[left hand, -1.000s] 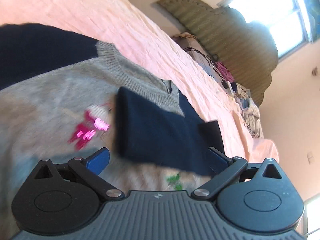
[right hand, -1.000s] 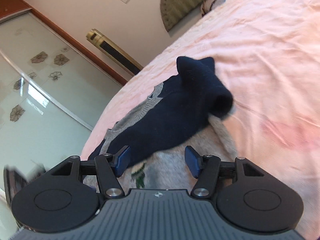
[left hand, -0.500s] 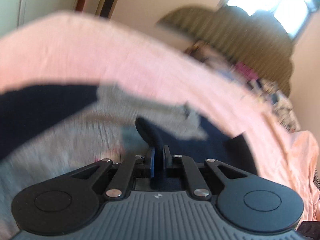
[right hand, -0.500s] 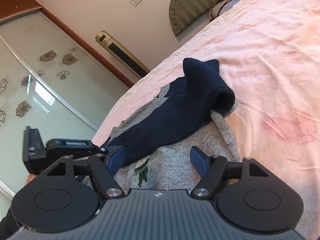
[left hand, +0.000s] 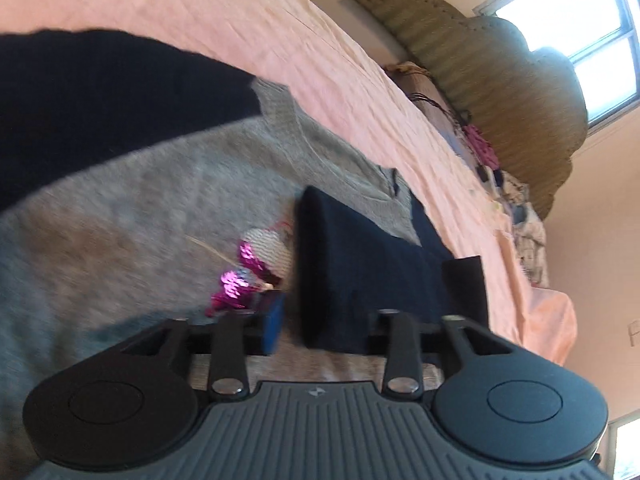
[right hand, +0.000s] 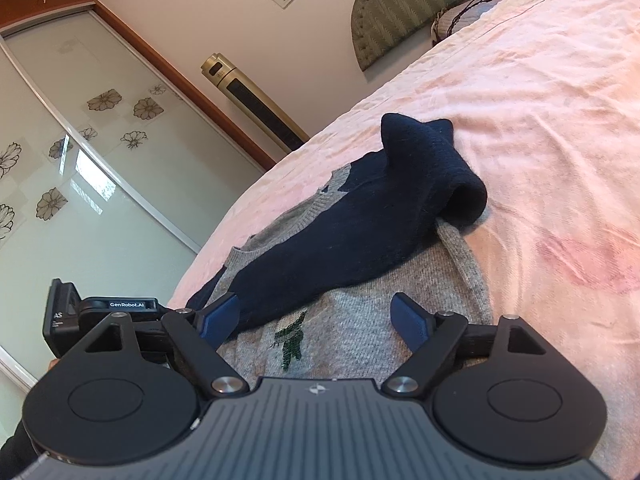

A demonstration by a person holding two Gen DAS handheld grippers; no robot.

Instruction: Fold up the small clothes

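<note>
A small grey sweater [left hand: 140,208] with navy sleeves lies flat on the pink bed sheet [left hand: 320,40]. One navy sleeve [left hand: 352,264] is folded across its chest, beside a pink sequin motif [left hand: 240,280]. My left gripper [left hand: 324,320] hovers low over that sleeve's end. Its jaws are opening; the cuff lies between them and the blue pad [left hand: 272,320] stands clear of it. In the right wrist view the same sleeve [right hand: 360,232] drapes over the sweater [right hand: 360,340]. My right gripper [right hand: 316,316] is opening above the green motif [right hand: 292,340], gripping nothing.
A green padded headboard [left hand: 500,92] and a heap of cables and clothes [left hand: 480,148] are at the bed's far end. Sliding glass wardrobe doors [right hand: 80,160] and a gold tower unit [right hand: 256,104] stand beyond the bed's left side. Bare pink sheet [right hand: 540,120] stretches right of the sweater.
The left gripper shut on the navy sleeve half a second ago and has since let go; the sleeve lies across the chest. The right gripper's jaws have spread wider.
</note>
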